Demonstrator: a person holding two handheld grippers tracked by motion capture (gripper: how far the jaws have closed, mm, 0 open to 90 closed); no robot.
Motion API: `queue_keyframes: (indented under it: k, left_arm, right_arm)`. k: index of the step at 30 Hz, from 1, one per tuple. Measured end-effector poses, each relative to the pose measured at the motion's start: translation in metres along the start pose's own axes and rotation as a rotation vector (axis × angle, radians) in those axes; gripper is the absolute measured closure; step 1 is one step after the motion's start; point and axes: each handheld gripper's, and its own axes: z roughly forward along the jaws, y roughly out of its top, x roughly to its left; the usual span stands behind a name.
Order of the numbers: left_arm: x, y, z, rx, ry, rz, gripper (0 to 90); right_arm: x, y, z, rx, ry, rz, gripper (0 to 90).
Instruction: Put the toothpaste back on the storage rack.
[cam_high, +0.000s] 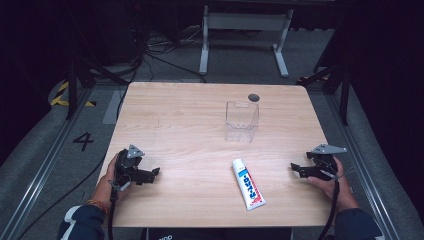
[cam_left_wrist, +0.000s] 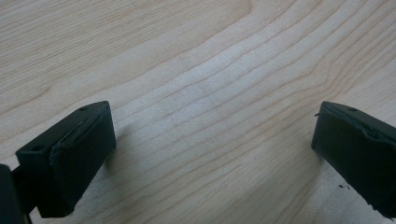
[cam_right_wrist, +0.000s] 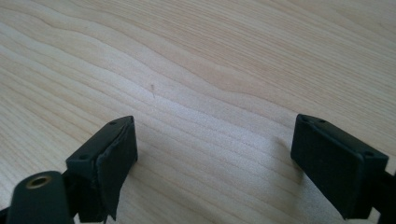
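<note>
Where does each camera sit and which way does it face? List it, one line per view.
High view: above the person's side, looking forward and down on the table; both forearms, left claw, right claw.
Left gripper view: on the left claw, facing wood.
Right gripper view: on the right claw, likewise.
Shared: open jaws over bare tabletop.

Grey carpet floor (cam_high: 45, 145); white desk frame (cam_high: 245, 30) beyond.

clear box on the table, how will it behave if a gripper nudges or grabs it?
The clear box looks thin-walled and empty, so probably light; a nudge would likely slide it on the smooth wooden table. It stands upright and taller than wide, so a high push may tip it. Walls may flex when squeezed.
</note>
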Motion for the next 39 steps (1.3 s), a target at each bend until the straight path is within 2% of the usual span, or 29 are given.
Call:
queue_keyframes:
  k: [6, 9, 10, 13, 16, 19, 21, 26, 29, 31, 32, 34, 39]
  left_arm:
    - [0.003, -0.002, -0.002, 0.007, -0.016, 0.013, 0.3]
    - [0.005, -0.004, -0.004, 0.000, -0.024, 0.032, 0.2]
    - [0.004, -0.005, -0.005, 0.003, -0.027, 0.021, 0.2]
    - [0.006, -0.005, -0.005, -0.002, -0.028, 0.037, 0.2]
    - [0.006, -0.005, -0.004, 0.001, -0.045, 0.036, 0.0]
    - [0.007, -0.005, -0.004, -0.001, -0.048, 0.043, 0.0]
    - [0.007, -0.005, -0.004, 0.000, -0.048, 0.041, 0.0]
    - [0.007, -0.005, -0.005, 0.003, -0.045, 0.046, 0.0]
    - [0.007, -0.005, -0.005, 0.002, -0.042, 0.048, 0.1]
    - [0.007, -0.005, -0.005, 0.002, -0.043, 0.048, 0.1]
    - [0.007, -0.005, -0.005, 0.002, -0.043, 0.048, 0.1]
    - [0.007, -0.005, -0.005, 0.002, -0.043, 0.048, 0.1]
    - [0.007, -0.005, -0.005, 0.001, -0.043, 0.047, 0.1]
  right_arm:
    - [0.000, 0.000, 0.000, 0.003, -0.003, -0.001, 14.4]
    - [0.001, 0.001, -0.001, 0.009, -0.009, -0.015, 14.5]
    - [0.003, 0.002, -0.001, 0.017, -0.011, -0.017, 14.6]
    - [0.004, 0.003, -0.002, 0.027, -0.009, -0.031, 15.3]
    - [0.017, 0.008, -0.004, 0.071, 0.032, -0.069, 18.5]
    - [0.026, 0.012, -0.005, 0.071, 0.062, -0.101, 19.7]
    - [0.042, 0.017, -0.006, 0.064, 0.090, -0.154, 19.7]
    - [0.067, 0.024, -0.005, 0.066, 0.150, -0.242, 21.2]
    - [0.078, 0.027, -0.005, 0.063, 0.190, -0.278, 29.1]
    - [0.084, 0.028, -0.005, 0.062, 0.226, -0.301, 41.3]
    - [0.088, 0.028, -0.005, 0.064, 0.246, -0.327, 44.1]
    - [0.095, 0.029, -0.007, 0.072, 0.282, -0.364, 56.6]
    - [0.115, 0.030, -0.009, 0.121, 0.385, -0.458, 78.3]
